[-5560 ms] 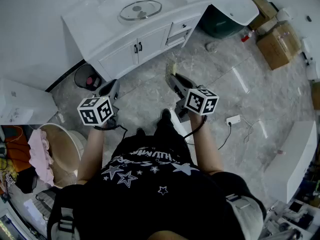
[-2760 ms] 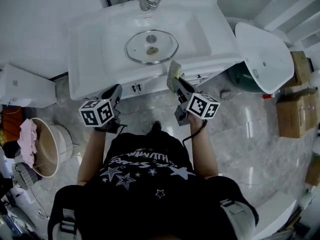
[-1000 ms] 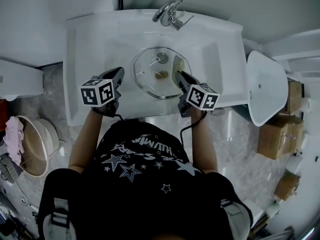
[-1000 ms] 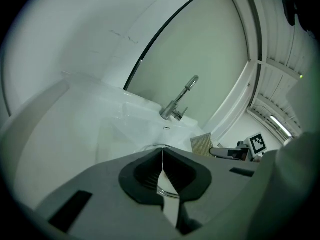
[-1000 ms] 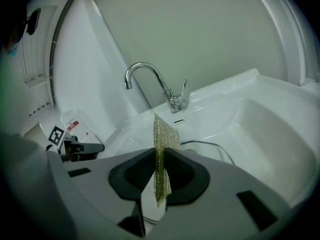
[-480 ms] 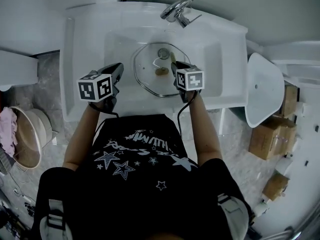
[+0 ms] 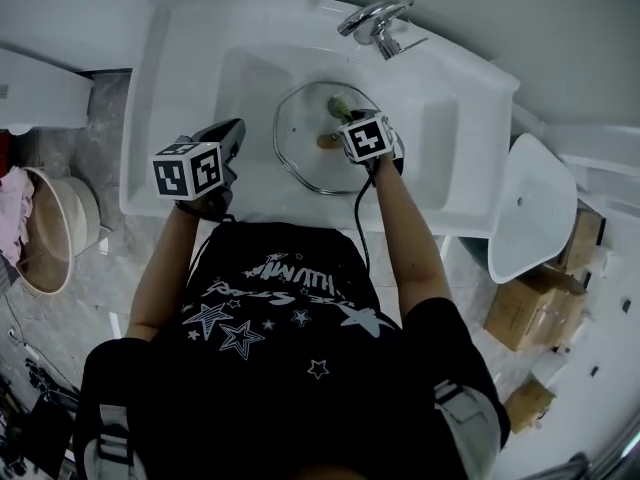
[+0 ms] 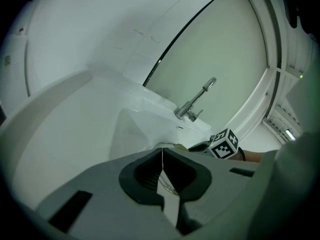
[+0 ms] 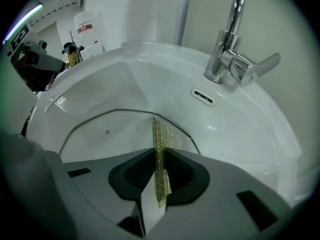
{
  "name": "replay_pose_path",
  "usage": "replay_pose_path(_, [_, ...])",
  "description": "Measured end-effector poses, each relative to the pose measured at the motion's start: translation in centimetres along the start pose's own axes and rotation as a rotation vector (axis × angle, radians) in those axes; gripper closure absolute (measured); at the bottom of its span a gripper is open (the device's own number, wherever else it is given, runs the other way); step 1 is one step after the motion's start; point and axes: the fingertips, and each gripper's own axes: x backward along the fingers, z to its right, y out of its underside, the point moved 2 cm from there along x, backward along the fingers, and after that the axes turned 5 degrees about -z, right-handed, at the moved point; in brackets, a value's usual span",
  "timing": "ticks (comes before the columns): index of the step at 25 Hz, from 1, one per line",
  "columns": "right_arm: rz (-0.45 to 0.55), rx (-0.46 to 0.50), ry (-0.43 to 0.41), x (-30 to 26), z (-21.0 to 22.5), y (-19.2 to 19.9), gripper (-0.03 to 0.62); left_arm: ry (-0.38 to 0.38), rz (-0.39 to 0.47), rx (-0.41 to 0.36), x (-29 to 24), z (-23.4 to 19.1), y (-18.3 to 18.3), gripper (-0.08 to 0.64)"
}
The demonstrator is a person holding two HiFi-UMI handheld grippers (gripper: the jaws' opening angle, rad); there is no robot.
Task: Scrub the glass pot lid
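The glass pot lid (image 7: pixel 305 153) lies in the white sink basin (image 7: pixel 250 78), its knob (image 7: pixel 327 141) near the middle. My right gripper (image 7: pixel 341 106) hangs over the lid's far part, shut on a yellow-green scrub pad (image 9: pixel 160 151). The pad's upper edge stands close above the lid (image 9: pixel 107 129) near its far rim; contact cannot be told. My left gripper (image 7: pixel 235 133) is over the sink's left rim, beside the lid, shut with nothing between its fingers. In the left gripper view the left gripper (image 8: pixel 162 169) points toward the right gripper's marker cube (image 8: pixel 224 143).
A chrome faucet (image 7: pixel 375 20) stands at the back of the sink, shown also as the faucet (image 9: pixel 227 44) just beyond the lid. A loose white basin (image 7: pixel 530 213) and cardboard boxes (image 7: pixel 530 313) are at the right. A beige tub (image 7: pixel 45 230) sits on the floor at the left.
The person has walked up to the sink. In the last second my right gripper moved forward with the pad, out over the lid. The left gripper stayed by the sink's left rim.
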Motion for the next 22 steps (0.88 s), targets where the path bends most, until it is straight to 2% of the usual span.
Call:
replay_pose_path(11, [-0.031, 0.141, -0.072, -3.1, -1.6, -2.2, 0.528, -0.07, 0.035, 0.066, 1.0, -0.6, 1.1, 0.548])
replay_pose_path(18, [-0.054, 0.149, -0.155, -4.1, -3.6, -2.1, 0.52, -0.087, 0.039, 0.087, 1.1, -1.2, 1.2, 0.548])
replay_pose_path(22, [-0.009, 0.225, -0.201, -4.3, -4.8, -2.9, 0.52, -0.09, 0.036, 0.089, 1.0, -1.3, 1.1, 0.548])
